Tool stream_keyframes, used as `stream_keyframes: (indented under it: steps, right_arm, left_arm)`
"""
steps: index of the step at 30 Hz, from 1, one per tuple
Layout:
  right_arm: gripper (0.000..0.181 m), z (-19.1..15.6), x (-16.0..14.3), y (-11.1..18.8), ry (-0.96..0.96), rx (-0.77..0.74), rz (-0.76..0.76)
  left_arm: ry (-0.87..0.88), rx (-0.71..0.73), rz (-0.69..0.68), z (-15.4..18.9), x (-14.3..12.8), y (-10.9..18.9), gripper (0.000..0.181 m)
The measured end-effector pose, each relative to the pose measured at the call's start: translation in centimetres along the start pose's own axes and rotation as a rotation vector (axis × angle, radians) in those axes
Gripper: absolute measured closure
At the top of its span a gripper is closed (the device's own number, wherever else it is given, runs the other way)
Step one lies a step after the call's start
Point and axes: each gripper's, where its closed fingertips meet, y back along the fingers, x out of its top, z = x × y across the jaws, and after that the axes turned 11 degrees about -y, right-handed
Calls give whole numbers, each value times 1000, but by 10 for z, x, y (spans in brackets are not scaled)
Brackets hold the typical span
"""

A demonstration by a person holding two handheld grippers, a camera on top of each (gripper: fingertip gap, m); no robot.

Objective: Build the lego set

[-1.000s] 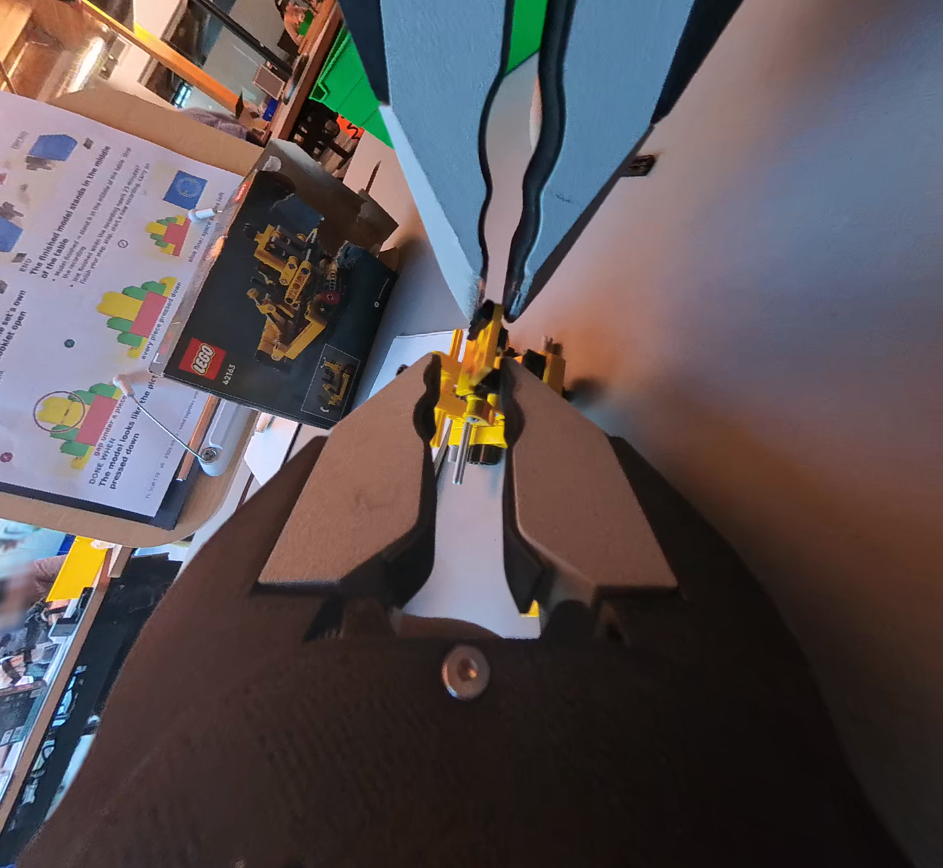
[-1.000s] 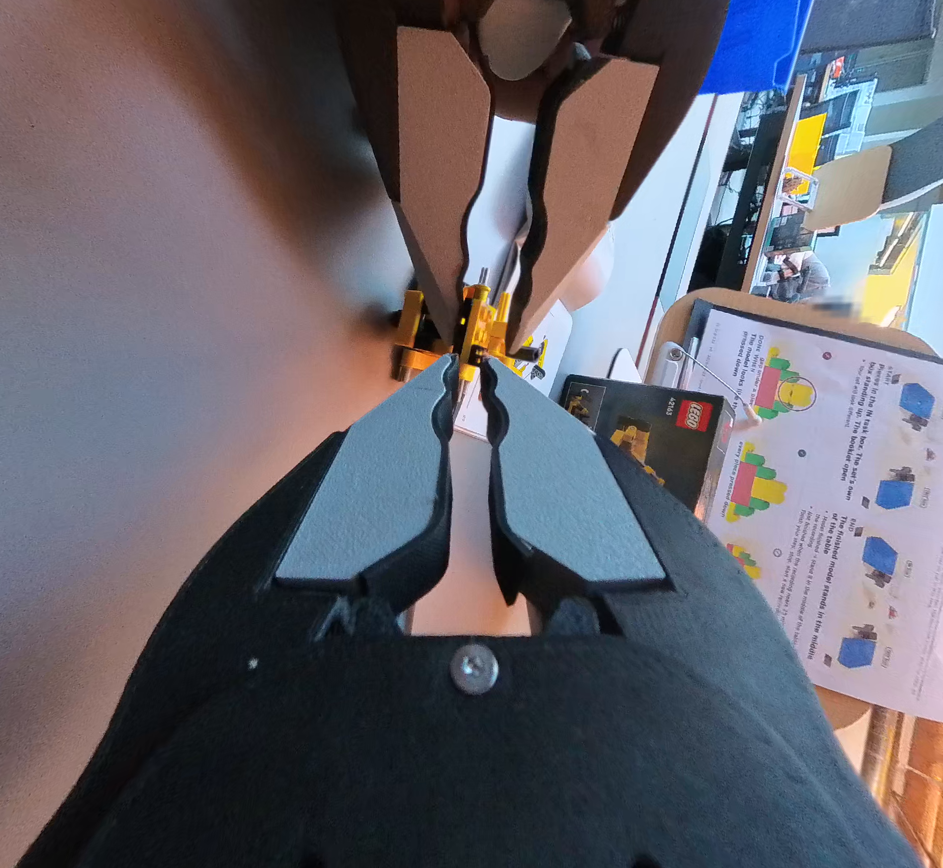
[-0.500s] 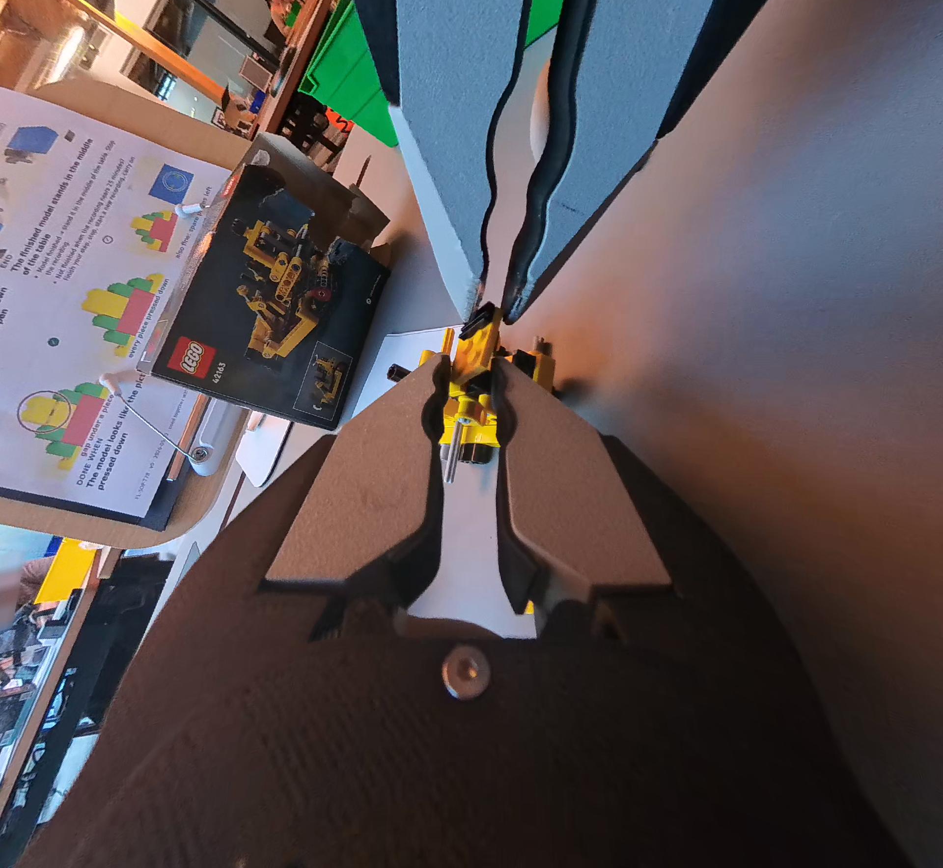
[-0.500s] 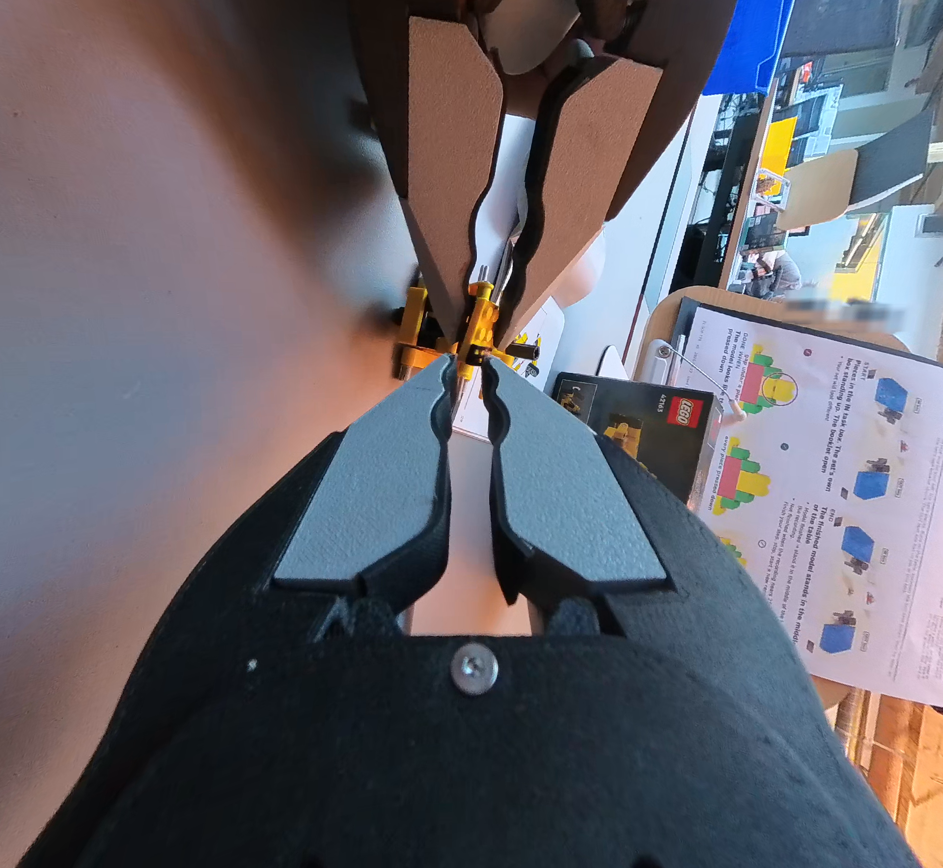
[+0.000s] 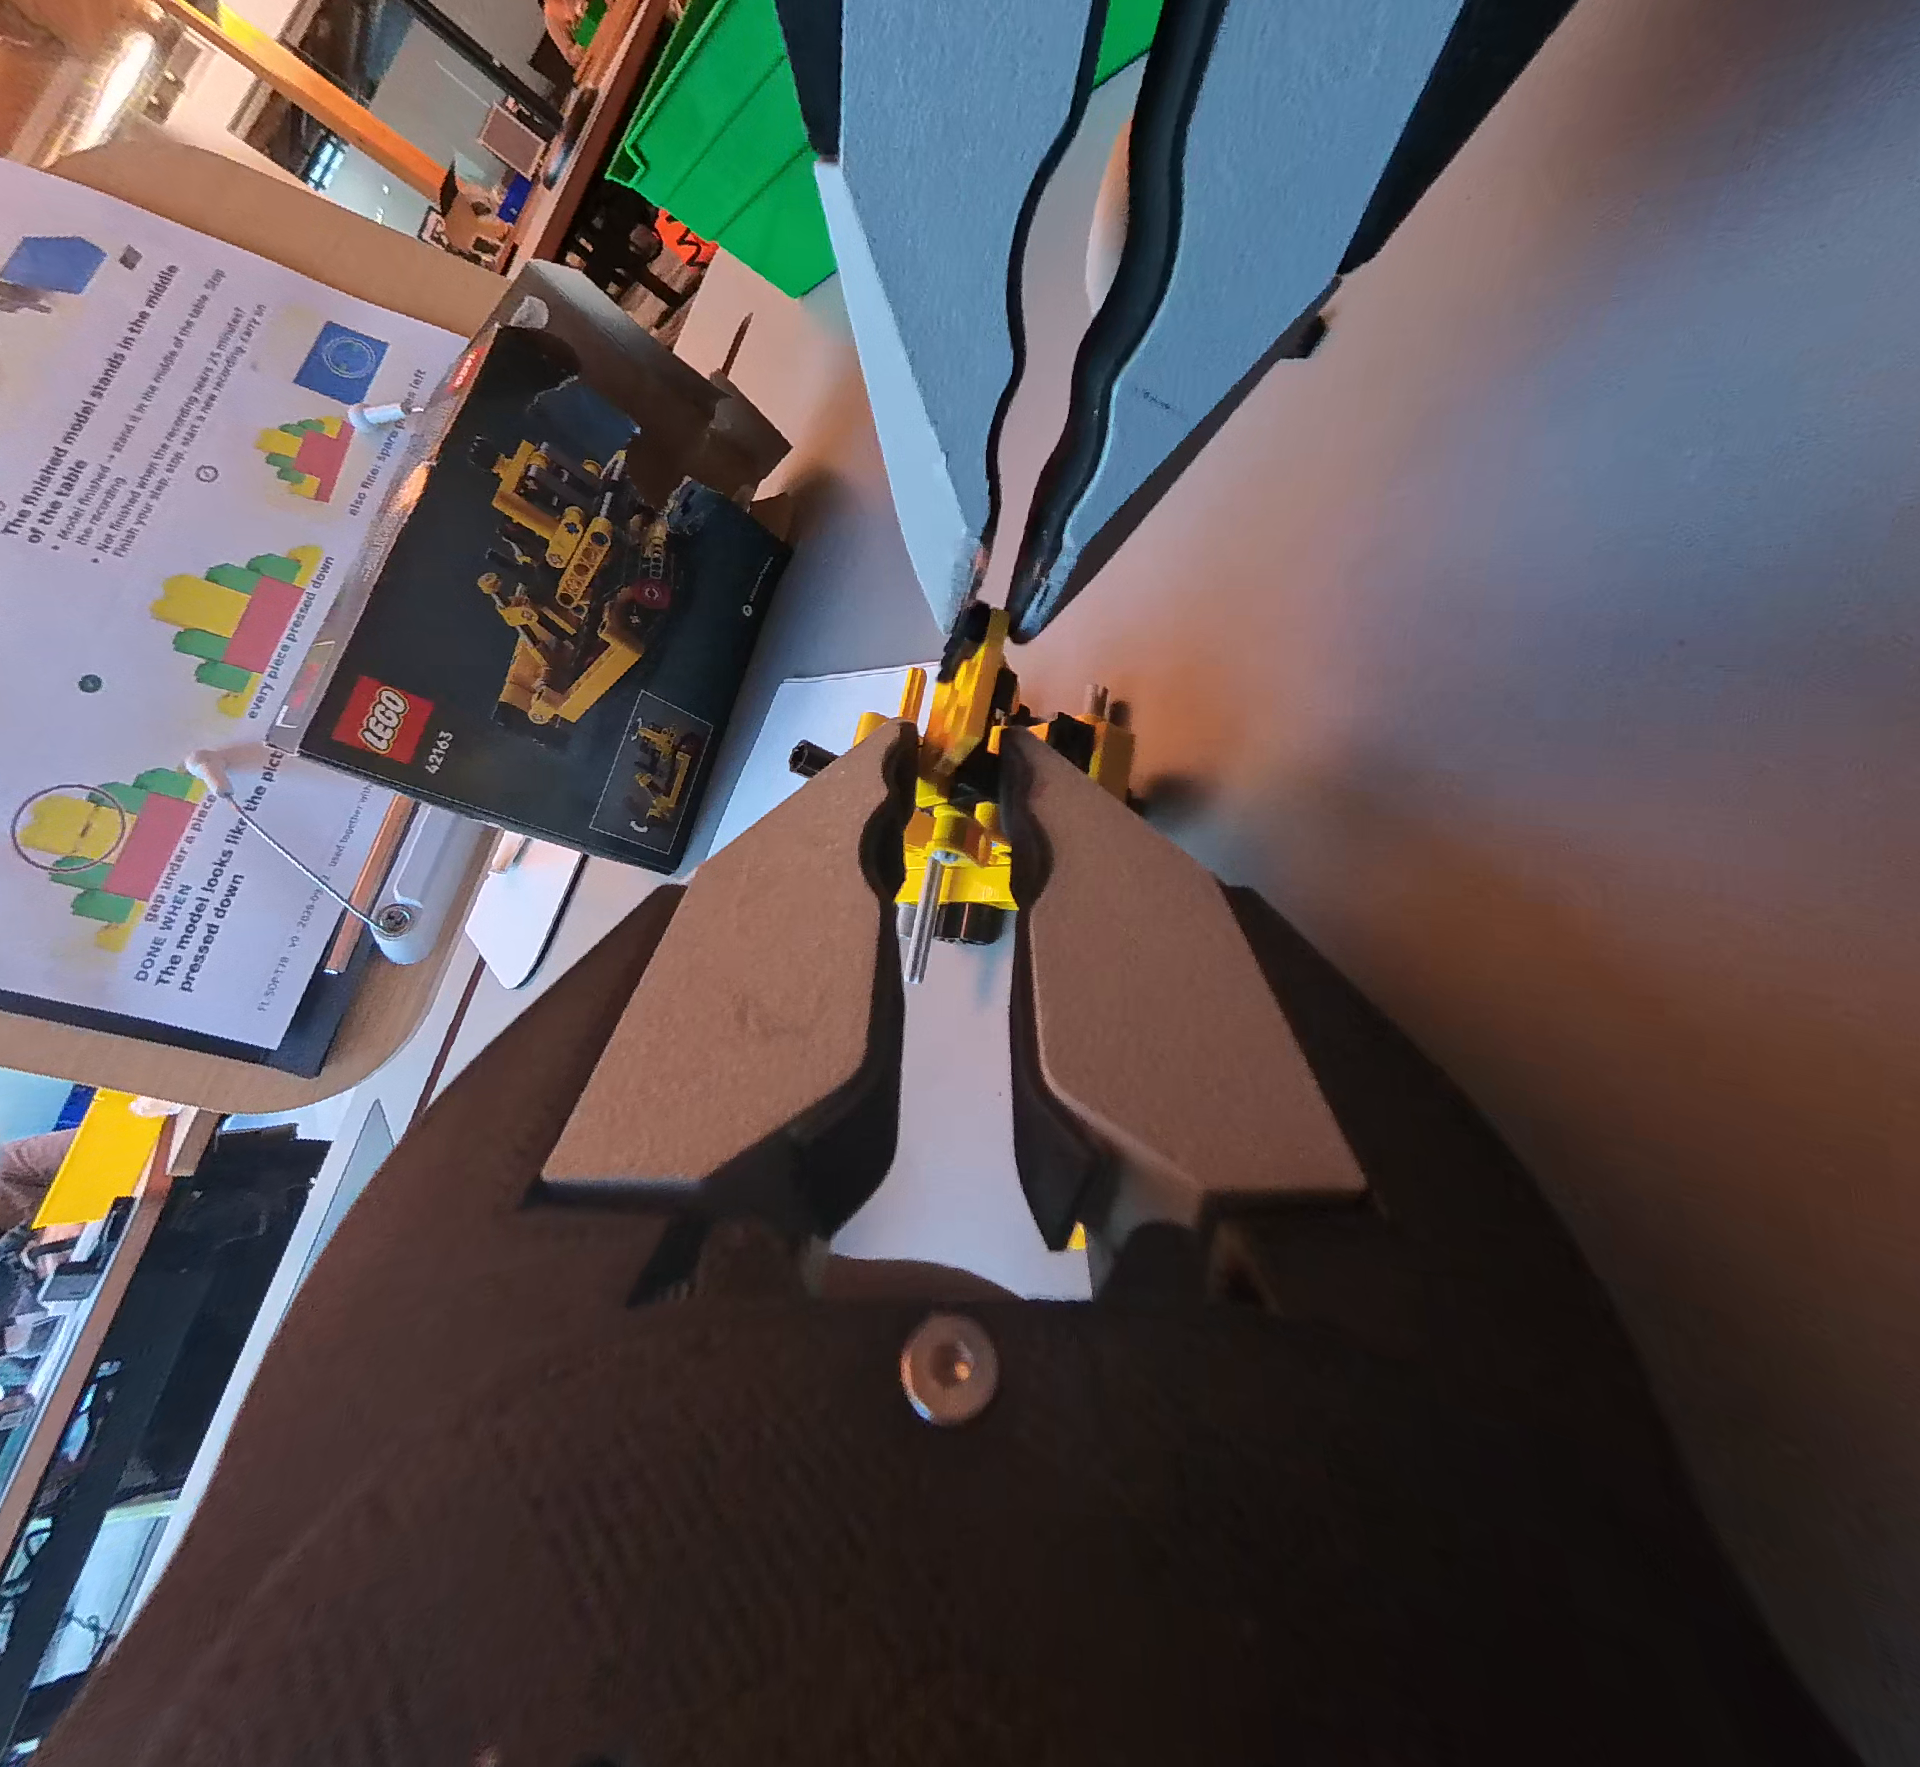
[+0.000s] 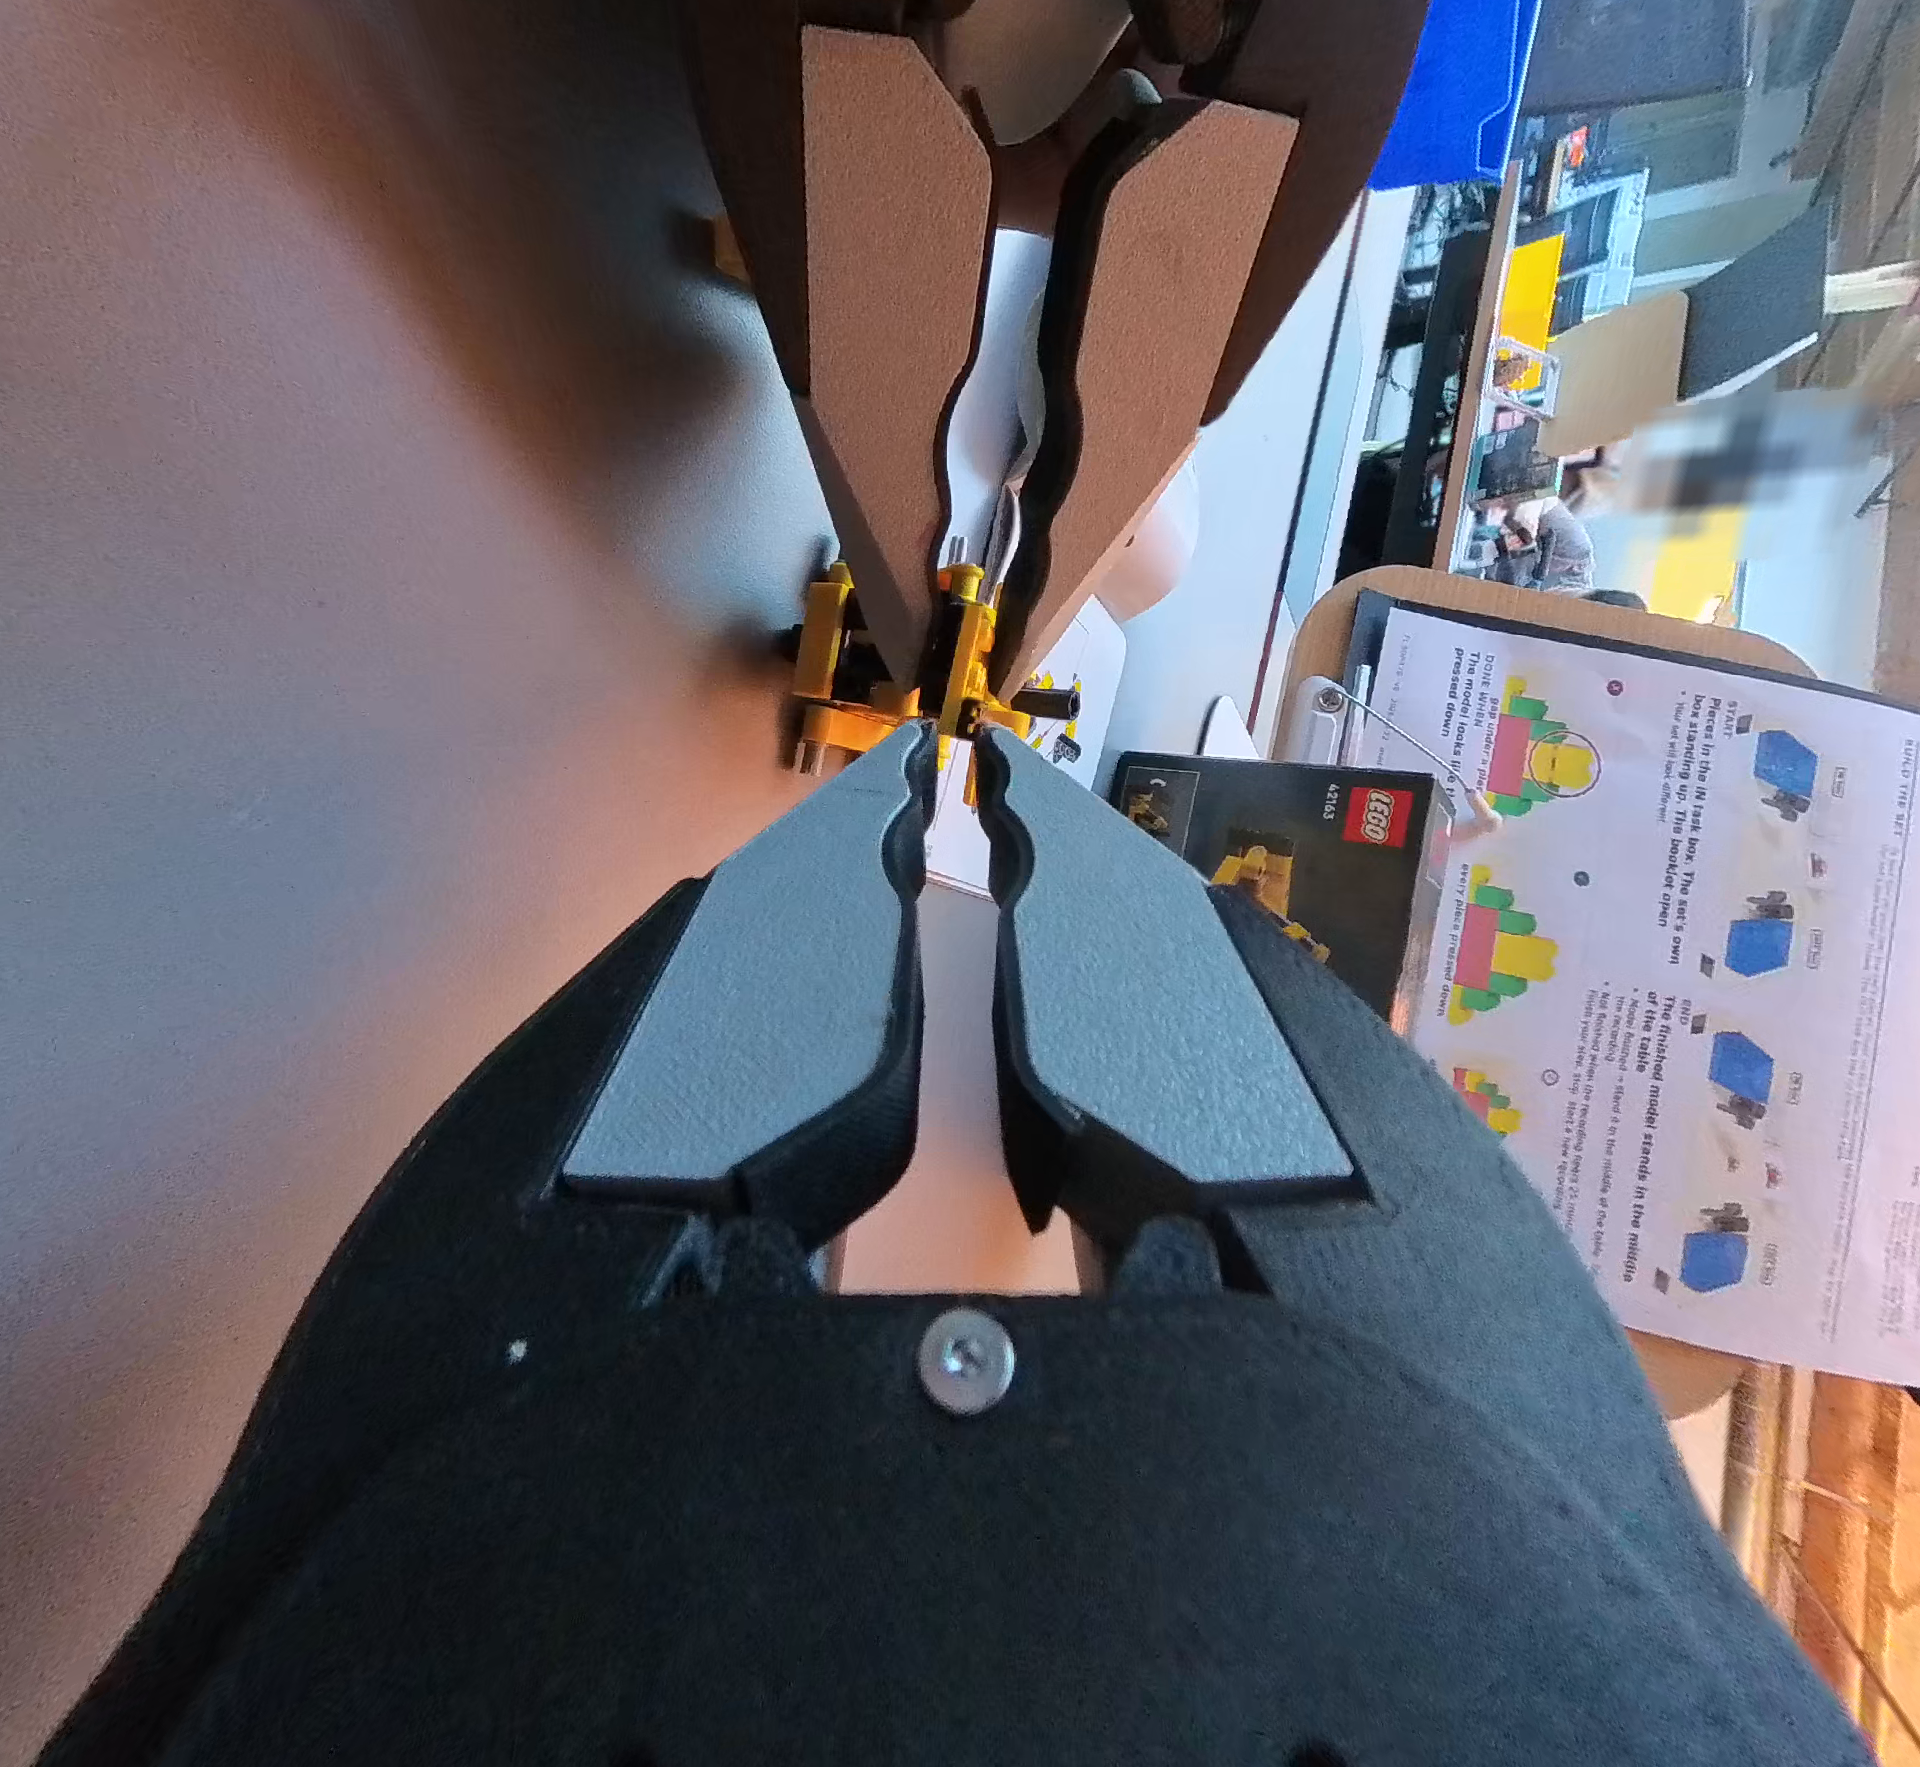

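Your model (image 5: 961, 782) is a small yellow-and-black assembly, held off the table between both grippers' tips. A thin grey axle (image 5: 923, 928) sticks out of its yellow core towards your left gripper, and a black pin (image 6: 1049, 705) juts out sideways. A yellow beam (image 5: 971, 678) angles up at the right gripper's end.

Looks like a lab/workshop data-collection station. White desk (image 5: 1558, 782) with a printed colour instruction sheet clipped to a rounded wooden board (image 5: 156, 595) and a black cardboard Lego set box (image 5: 540, 637) standing beside it. Background: green plastic storage bins (image 5: 727, 148), blue plastic bin (image 6: 1475, 13), cluttered wooden shelving and benches (image 6: 1496, 387), a person seated far off (image 6: 1558, 538).
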Motion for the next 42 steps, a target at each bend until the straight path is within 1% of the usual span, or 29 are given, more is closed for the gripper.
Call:
stream_keyframes:
  steps: [8,11,13,15,17,18,20,22,25,27,29,30,32,36,38,42]
  right_arm:
    - [178,2,-2,1,-5,-17,4]
    - [178,8,-10,5,-10,-37,-8]
    - [178,15,-25,8,-14,-58,-42]
    - [178,19,-51,8,3,-71,-116]
    - [178,14,-76,7,13,-51,-185]
    - [178,9,-83,6,4,-29,-200]
    - [176,-6,-88,4,-48,41,-196]
    - [168,-12,-89,4,-100,78,-193]
    - [164,-6,-82,8,-159,76,-153]
    - [165,-8,-63,12,-239,110,-60]
    - [165,-18,-37,13,-323,188,40]
    - [166,-24,-27,11,-348,220,68]
    - [165,-33,-16,6,-377,247,75]
    - [164,-34,-18,-5,-414,236,23]
    - [164,-30,-21,-7,-435,224,14]
    - [164,-27,-18,-3,-522,248,59]
  left_arm:
    - [-1,4,-3,0,0,0,169]
    - [-2,4,-3,0,0,0,169]
    - [-5,6,-3,0,0,0,168]
    - [-9,4,0,0,0,0,166]
    - [-7,-5,1,2,0,2,163]
    - [-1,-10,5,2,1,3,162]
    - [23,-31,21,3,2,5,158]
    - [36,-45,28,3,3,6,156]
    - [44,-57,25,3,0,8,155]
    - [52,-60,25,3,-2,10,155]
    - [75,-61,36,0,-3,13,157]
    - [94,-64,44,-1,-2,14,159]
    - [136,-77,59,-3,0,15,161]
    - [171,-121,55,0,0,13,162]
    - [195,-159,53,2,1,11,167]
    - [285,-245,32,1,3,9,178]
